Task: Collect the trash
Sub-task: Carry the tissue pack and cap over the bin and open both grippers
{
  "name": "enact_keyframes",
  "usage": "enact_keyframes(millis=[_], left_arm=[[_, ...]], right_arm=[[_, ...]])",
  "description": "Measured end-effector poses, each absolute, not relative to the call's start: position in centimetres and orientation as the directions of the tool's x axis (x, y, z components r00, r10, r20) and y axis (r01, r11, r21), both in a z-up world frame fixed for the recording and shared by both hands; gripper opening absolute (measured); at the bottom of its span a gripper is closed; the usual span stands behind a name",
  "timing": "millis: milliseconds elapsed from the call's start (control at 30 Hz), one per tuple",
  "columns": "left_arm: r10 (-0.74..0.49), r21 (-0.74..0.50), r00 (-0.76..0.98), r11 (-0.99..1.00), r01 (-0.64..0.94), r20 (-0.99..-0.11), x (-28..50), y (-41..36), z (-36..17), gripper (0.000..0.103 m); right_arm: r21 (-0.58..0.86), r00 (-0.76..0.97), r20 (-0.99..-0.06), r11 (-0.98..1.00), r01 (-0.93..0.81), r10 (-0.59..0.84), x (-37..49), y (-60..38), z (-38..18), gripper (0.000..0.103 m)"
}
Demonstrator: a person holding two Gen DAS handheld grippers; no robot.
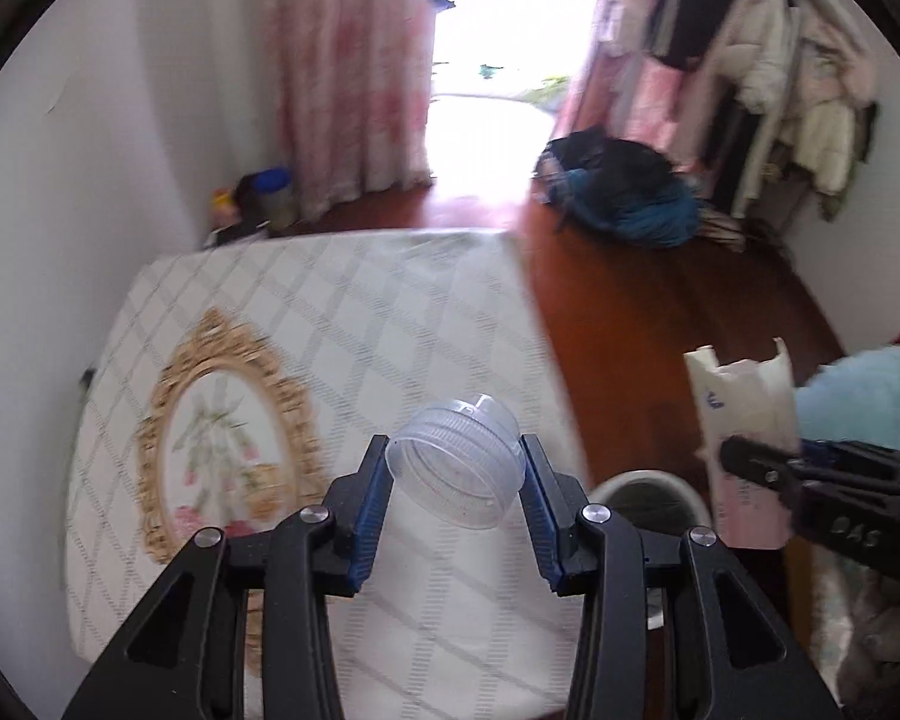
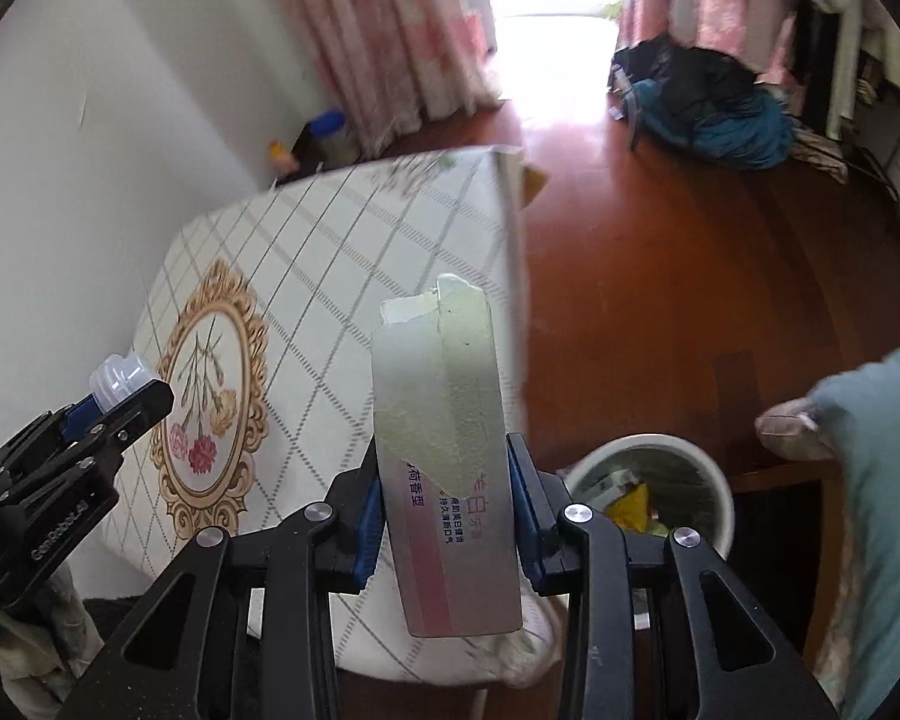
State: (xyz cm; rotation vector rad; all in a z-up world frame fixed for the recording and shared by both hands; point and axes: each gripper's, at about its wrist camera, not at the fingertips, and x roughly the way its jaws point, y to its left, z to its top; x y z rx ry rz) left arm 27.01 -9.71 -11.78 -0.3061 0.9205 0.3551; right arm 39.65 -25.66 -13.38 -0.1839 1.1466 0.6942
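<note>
The white bin (image 2: 651, 495) beside the mattress (image 2: 330, 276) is half hidden behind the right tongs (image 2: 447, 501), and only its rim (image 1: 648, 483) shows in the left wrist view; the scraps inside are hard to make out. The far room is blurred. The left tongs (image 1: 455, 474) are clamped on a clear plastic cap (image 1: 456, 465), held above the mattress, left of the bin. The right tongs are closed on a torn toothpaste box (image 2: 444, 420), its flap ragged, standing upright just left of the bin and above the mattress edge. The box (image 1: 744, 444) is also seen from the left view.
</note>
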Motion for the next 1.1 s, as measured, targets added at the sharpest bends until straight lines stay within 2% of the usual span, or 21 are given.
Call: enact_keyframes(millis=[133,233,400,700,733,767,800,867,967,1000,1033,1100], left_arm=[[0.078,-0.150,0.580,0.930,-0.335,-0.811,30.1,-14.7,-11.3,0.038],[-0.017,-0.201,0.554,0.941,-0.272,-0.832,32.9,-18.7,-13.3,0.038],[-0.176,-0.290,0.444,0.935,-0.203,-0.879,37.6,-23.1,-18.7,0.038],[-0.298,-0.351,0.242,0.911,-0.218,-0.923,43.4,-25.5,-26.4,0.039],[-0.298,-0.348,0.226,0.909,-0.229,-0.928,43.7,-25.4,-26.8,0.041],[-0.293,-0.341,0.216,0.910,-0.236,-0.931,44.0,-25.1,-27.1,0.049],[-0.286,-0.335,0.217,0.911,-0.241,-0.933,44.1,-24.9,-27.3,0.066],[-0.273,-0.325,0.221,0.911,-0.255,-0.936,44.2,-24.5,-27.4,0.089],[-0.239,-0.290,0.214,0.921,-0.259,-0.947,43.7,-24.0,-27.5,0.093],[-0.214,-0.263,0.204,0.931,-0.255,-0.955,43.4,-24.1,-27.5,0.096],[-0.194,-0.242,0.204,0.937,-0.252,-0.960,43.1,-24.0,-27.4,0.096],[-0.149,-0.200,0.212,0.948,-0.246,-0.966,42.2,-24.0,-27.0,0.096]], right_arm=[[0.198,0.279,-0.875,0.819,-0.539,0.396,40.6,-31.1,-12.4,0.038],[0.189,0.299,-0.885,0.860,-0.474,0.358,41.8,-35.7,-13.4,0.038],[0.173,0.255,-0.927,0.918,-0.356,0.274,43.9,-42.0,-18.3,0.038],[0.189,0.136,-0.965,0.955,-0.228,0.223,47.1,-45.8,-27.6,0.038],[0.189,0.128,-0.967,0.955,-0.227,0.222,47.3,-45.6,-28.1,0.038],[0.194,0.121,-0.967,0.956,-0.221,0.224,47.6,-45.5,-28.8,0.038],[0.188,0.116,-0.969,0.957,-0.219,0.217,47.7,-45.2,-29.4,0.038],[0.182,0.110,-0.972,0.959,-0.219,0.210,48.2,-45.2,-30.2,0.038],[0.170,0.098,-0.976,0.961,-0.217,0.195,48.6,-45.2,-31.0,0.043],[0.161,0.098,-0.978,0.963,-0.216,0.186,48.6,-45.2,-31.1,0.055],[0.158,0.099,-0.978,0.964,-0.212,0.182,48.5,-45.2,-31.2,0.074],[0.146,0.104,-0.980,0.966,-0.213,0.171,48.3,-45.1,-31.1,0.093]])
